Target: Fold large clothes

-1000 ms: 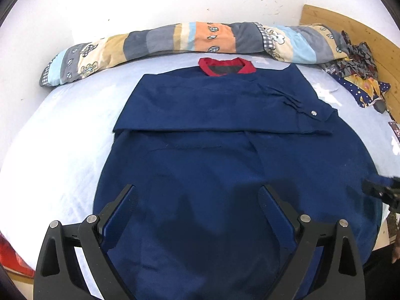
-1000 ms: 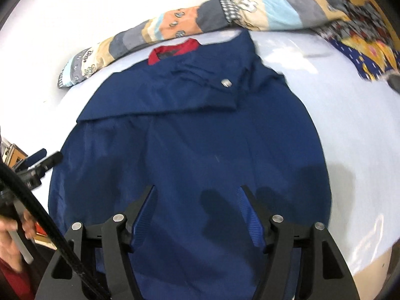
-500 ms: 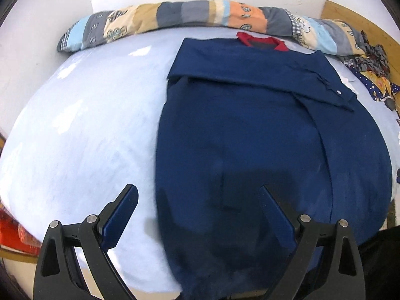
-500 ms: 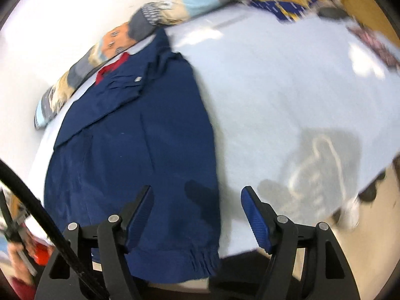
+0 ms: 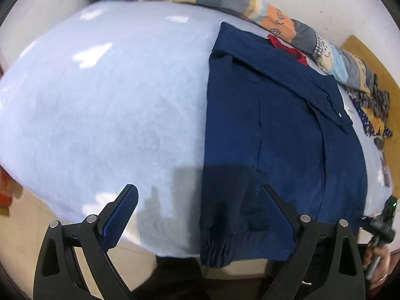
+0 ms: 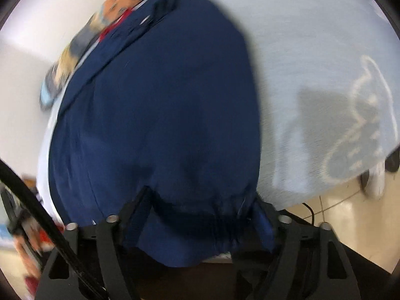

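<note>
— Lying flat on the pale blue fleece bed cover is the large navy blue cloth jacket with a red collar, sleeves folded across its chest, its gathered hem hanging over the near edge of the bed. Do you see it the same way?

— Yes. The collar end points toward the long patchwork bolster pillow by the white wall, and the elastic hem is nearest both cameras.

— What about the left hand-held gripper?

— Its jaws are spread wide and pinch nothing. One blue-padded finger hangs over bare bed cover, the other over the jacket's near left corner. Whether it touches the cloth I cannot tell.

— And the right hand-held gripper?

— Its jaws have just been closing, and the jacket's gathered hem lies bunched between them at the near right corner. The picture is blurred, so I cannot tell whether the pads press the fabric yet.

— Anything else around?

— A heap of dark patterned fabric with yellow patches sits at the far right against a wooden headboard. A white shoe stands on the beige tiled floor beside the bed, and in the left view a person's hand shows at the lower right, gripping a handle.
</note>
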The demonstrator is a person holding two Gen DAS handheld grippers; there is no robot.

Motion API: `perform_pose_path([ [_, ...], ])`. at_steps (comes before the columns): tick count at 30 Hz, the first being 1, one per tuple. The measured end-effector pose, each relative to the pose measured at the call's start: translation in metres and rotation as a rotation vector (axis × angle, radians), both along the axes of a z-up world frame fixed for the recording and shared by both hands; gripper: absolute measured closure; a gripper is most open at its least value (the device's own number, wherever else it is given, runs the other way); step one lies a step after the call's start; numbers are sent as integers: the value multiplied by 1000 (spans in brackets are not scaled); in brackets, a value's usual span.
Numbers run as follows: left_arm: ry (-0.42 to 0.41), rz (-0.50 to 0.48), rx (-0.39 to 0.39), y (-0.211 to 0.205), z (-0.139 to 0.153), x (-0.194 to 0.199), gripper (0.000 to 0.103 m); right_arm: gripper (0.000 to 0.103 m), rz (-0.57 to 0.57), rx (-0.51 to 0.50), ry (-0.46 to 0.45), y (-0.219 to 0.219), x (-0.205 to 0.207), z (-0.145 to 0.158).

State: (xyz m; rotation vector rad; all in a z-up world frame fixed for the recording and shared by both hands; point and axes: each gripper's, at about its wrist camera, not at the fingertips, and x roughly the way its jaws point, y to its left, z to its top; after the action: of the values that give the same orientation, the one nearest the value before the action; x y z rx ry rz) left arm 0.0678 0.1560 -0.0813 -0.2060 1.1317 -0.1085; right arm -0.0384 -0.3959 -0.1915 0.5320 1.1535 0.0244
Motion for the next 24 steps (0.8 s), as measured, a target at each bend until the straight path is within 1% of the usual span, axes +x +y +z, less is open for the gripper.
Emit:
perform_pose_path([
  [1,20,-3,-9,1,-2,0,7,63,29,12,-17,7,-1,1],
  [2,33,-11,-12,1,-4,-2,7,78,44,41,-35,9,0,3],
  [3,39,-22,-9,0,-6,-3,7,80,44,61,-56,10,-2,7],
  [5,53,-50,7,-7,-8,-6,7,81,43,115,-127,9,-7,17],
  [6,56,-57,12,-9,-8,-8,7,81,43,171,-200,7,-10,27],
  [7,65,-66,14,-12,-10,-9,7,81,50,206,-282,7,-14,41],
  [10,80,-74,7,-15,-13,-8,7,81,67,206,-454,8,-22,73],
  [11,85,-78,7,-16,-15,-8,7,81,66,205,-486,8,-22,81],
  [15,106,-121,0,-25,-20,-6,10,81,42,253,-557,0,-17,99],
  [18,128,-137,-29,-29,-24,-6,10,81,40,247,-584,-5,-4,116],
  [22,164,-130,-128,-27,-28,-3,10,81,34,257,-620,-14,15,136],
  [24,174,-126,-156,-28,-31,-2,10,81,28,269,-632,-18,18,140],
])
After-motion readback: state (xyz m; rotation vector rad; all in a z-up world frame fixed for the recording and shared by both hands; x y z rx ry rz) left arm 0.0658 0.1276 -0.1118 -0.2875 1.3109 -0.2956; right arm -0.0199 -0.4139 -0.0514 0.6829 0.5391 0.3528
